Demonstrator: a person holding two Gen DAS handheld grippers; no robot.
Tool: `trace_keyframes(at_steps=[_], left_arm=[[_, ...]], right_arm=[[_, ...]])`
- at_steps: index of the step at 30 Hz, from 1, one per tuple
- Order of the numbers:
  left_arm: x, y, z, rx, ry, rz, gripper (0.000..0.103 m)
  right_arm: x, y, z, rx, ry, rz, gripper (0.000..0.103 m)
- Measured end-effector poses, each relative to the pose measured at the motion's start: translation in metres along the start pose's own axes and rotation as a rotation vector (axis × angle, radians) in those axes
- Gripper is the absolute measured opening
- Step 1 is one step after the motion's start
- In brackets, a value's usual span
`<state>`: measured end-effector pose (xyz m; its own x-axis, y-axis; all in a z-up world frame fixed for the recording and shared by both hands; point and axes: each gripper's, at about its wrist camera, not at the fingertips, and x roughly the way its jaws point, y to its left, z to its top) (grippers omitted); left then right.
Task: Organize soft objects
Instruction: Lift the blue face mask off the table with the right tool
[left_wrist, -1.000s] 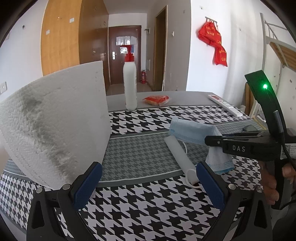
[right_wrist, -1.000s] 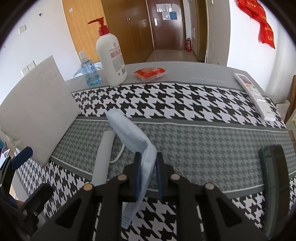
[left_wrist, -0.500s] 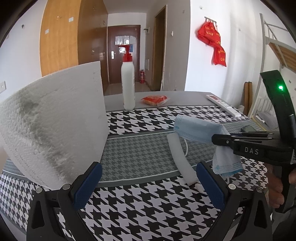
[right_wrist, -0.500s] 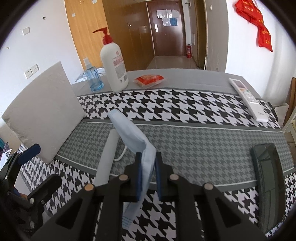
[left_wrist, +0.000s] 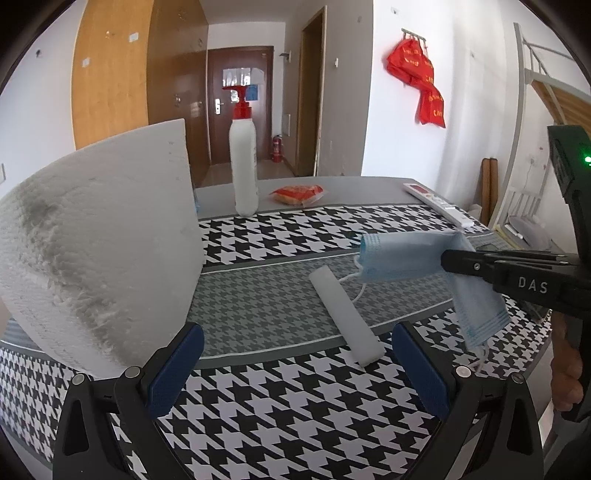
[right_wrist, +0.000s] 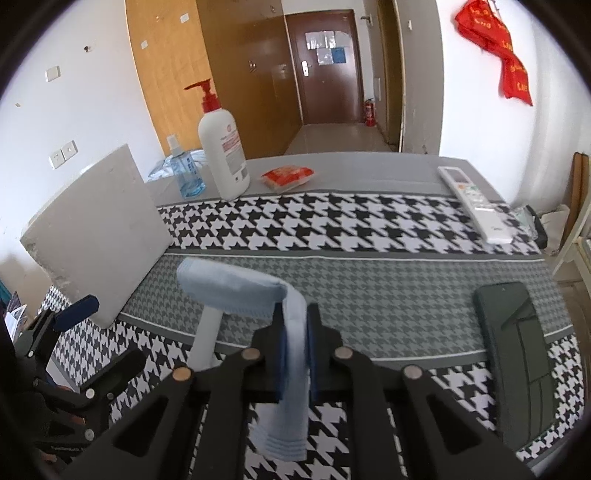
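Lifted since the earlier frame: right gripper (right_wrist: 295, 347) clamped on pale blue pleated face mask (right_wrist: 236, 291), now clear of the white foam strip (left_wrist: 345, 314) below. Left gripper (left_wrist: 295, 365) jaws apart, empty, near the strip. Risk: thin fabric slips out; dangling ear loop may snag the strip.

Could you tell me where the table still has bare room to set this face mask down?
The grey band between the white foam strip and the dark phone lies bare, as does the houndstooth stretch between the snack packet and the remote. It is crowded at the left, around the white pad and pump bottle.
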<state>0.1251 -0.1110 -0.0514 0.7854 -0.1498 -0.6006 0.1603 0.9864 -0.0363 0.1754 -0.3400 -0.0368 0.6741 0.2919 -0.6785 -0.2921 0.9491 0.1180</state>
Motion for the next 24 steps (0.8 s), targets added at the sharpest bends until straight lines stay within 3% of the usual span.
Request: trace_keyframes(at_steps=[24], left_arm=[[0.023,-0.023,0.009,0.025,0.058,-0.038,0.102]], right_arm=[[-0.028,-0.036,-0.003,0.102,-0.056,-0.059,0.012]])
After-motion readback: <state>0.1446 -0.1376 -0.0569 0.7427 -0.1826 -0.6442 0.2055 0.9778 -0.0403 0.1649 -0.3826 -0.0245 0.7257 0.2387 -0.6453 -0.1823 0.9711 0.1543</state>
